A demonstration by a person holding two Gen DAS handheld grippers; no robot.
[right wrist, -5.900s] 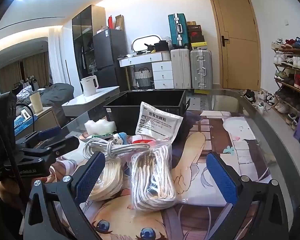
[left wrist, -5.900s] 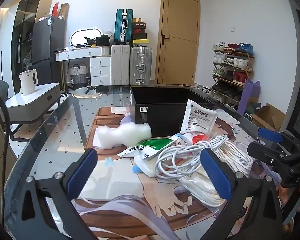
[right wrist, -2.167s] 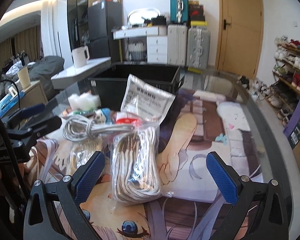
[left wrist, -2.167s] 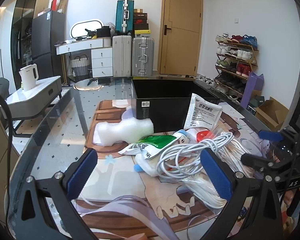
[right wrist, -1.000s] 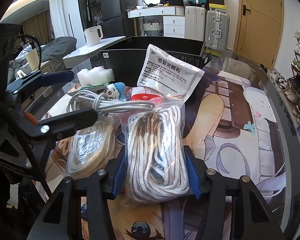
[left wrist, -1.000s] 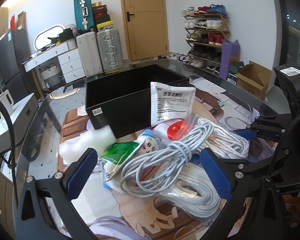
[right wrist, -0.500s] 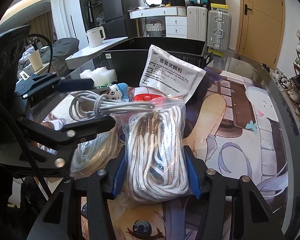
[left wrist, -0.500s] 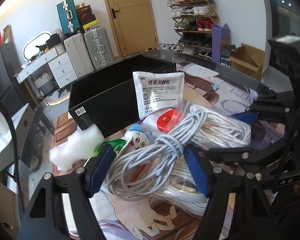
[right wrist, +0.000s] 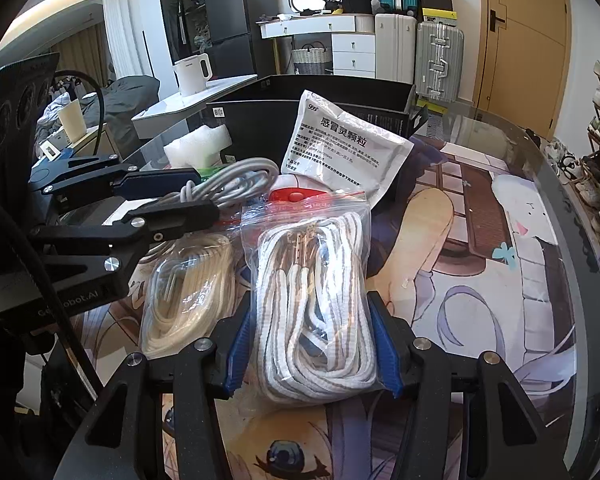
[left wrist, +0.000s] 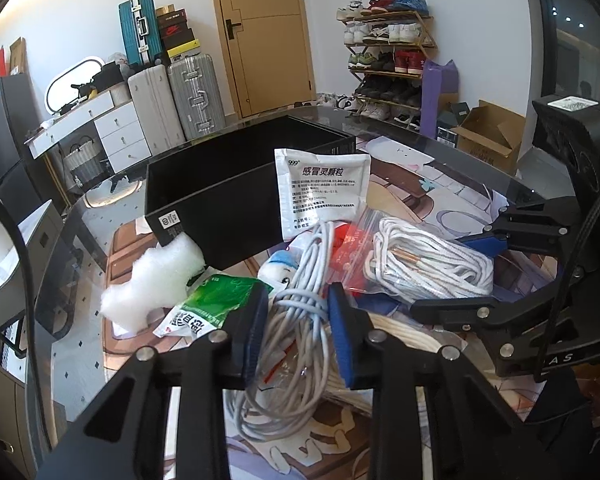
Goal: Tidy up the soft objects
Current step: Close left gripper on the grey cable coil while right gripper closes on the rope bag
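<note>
Ahead of both tools, on a glass table (right wrist: 572, 248) spread with an illustrated mat (right wrist: 480, 240), stands an open black bin (left wrist: 220, 184), with suitcases (left wrist: 188, 92), a white dresser (left wrist: 116, 128) and a door (left wrist: 268, 32) behind. The left gripper (left wrist: 296, 328) pinches a grey cable coil (left wrist: 296, 344). The right gripper (right wrist: 312, 344) clamps a bagged white rope (right wrist: 316, 300), a cream rope bag (right wrist: 188, 288) just left of it.
</note>
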